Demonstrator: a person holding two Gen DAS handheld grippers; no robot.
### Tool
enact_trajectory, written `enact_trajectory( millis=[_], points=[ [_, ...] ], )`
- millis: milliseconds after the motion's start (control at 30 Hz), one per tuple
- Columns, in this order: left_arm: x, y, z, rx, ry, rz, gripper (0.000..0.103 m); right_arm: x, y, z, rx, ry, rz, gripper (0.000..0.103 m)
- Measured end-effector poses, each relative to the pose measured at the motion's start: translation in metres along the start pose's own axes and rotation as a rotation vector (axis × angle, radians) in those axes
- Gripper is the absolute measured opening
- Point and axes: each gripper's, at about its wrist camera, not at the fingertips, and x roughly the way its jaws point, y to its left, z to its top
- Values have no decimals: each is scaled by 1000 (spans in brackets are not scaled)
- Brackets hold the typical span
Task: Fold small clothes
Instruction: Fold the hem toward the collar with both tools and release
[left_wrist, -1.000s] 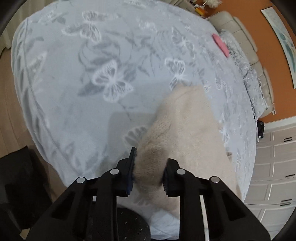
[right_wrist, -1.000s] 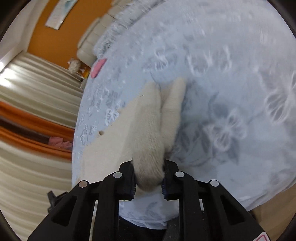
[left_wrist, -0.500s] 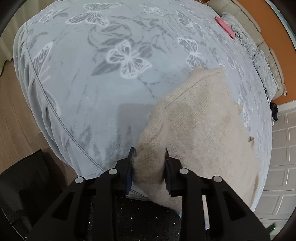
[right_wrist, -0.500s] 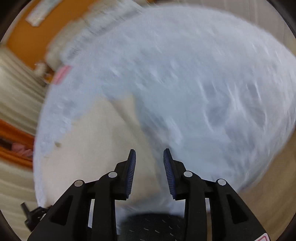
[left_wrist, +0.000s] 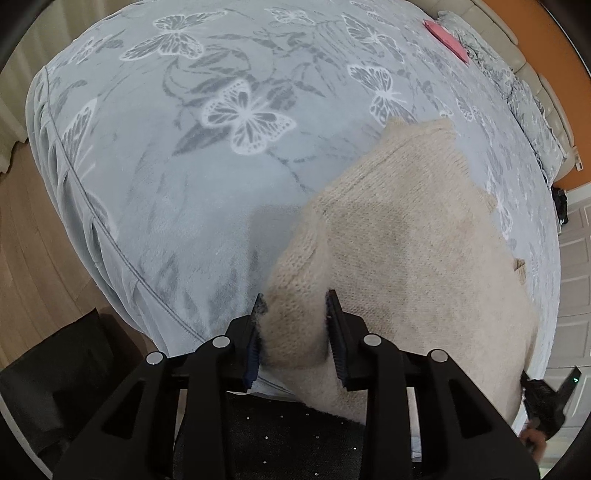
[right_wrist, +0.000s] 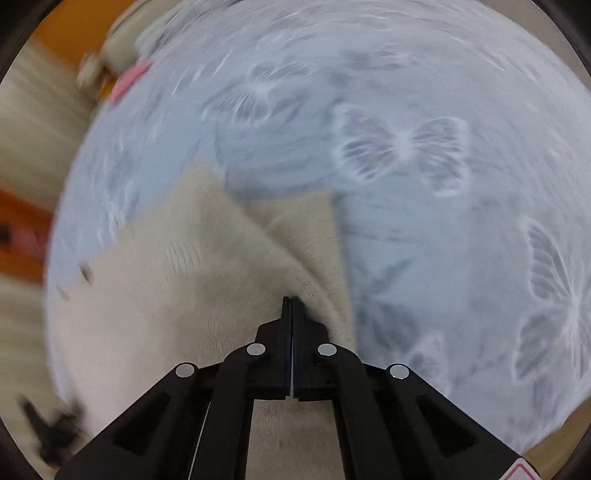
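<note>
Fuzzy cream knit, so the sweater (left_wrist: 406, 258) looks soft, light and floppy, spread on the bedspread (left_wrist: 184, 184) right ahead of both claws. The left claw (left_wrist: 295, 325) is pinching a thick bunched fold at the near edge, while the right claw (right_wrist: 292, 306) is pressed together at the knit's near edge. Can't tell if it caught any. I'd grab edges or corners, since it'll sag anywhere else.

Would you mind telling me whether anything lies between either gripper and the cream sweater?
Nothing visible does. The left gripper has the cream sweater between its jaws, and the right gripper, jaws closed, sits right at the sweater's fold.
</note>
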Motion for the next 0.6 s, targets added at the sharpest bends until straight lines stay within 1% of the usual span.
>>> enact_trajectory(
  millis=[67, 133, 167, 200, 233, 267, 300, 333, 367, 400, 433, 467, 533, 600],
  points=[
    [3, -1, 0, -2, 0, 3, 33, -13, 29, -5, -103, -21, 33, 0],
    [5, -3, 0, 0, -2, 9, 34, -13, 52, -10, -198, -26, 51, 0],
    [5, -4, 1, 6, -5, 17, 34, 0, 55, -12, -236, -3, 6, 0],
    [4, -7, 1, 12, -9, 28, 34, 13, 51, -12, -242, 28, -42, 0],
    [0, -9, 1, 14, -18, 36, 34, 32, 41, -11, -221, 82, -103, 0],
    [-7, -13, 0, 22, -36, 42, 33, 34, 34, -9, -181, 78, -79, 0],
    [-19, -18, -1, 41, -59, 37, 33, 26, 34, -6, -137, 55, -55, 0],
    [-32, -23, 0, 61, -88, 25, 32, 17, 37, -4, -120, 30, -39, 0],
    [-43, -29, 0, 83, -120, 16, 32, 7, 43, -4, -114, 3, -4, 0],
    [-56, -37, 2, 114, -161, 10, 32, 1, 50, -5, -119, -5, 26, 0],
    [-67, -47, 5, 143, -200, 7, 32, -4, 64, -6, -140, -1, 62, 0],
    [-71, -55, 7, 155, -222, -3, 32, -4, 77, -7, -171, 11, 81, 0],
    [-69, -76, 17, 178, -234, -58, 32, 7, 109, -11, -233, 47, 126, 0],
    [-45, -106, 28, 217, -200, -96, 32, 20, 130, -20, -287, 81, 136, 0]
  ],
)
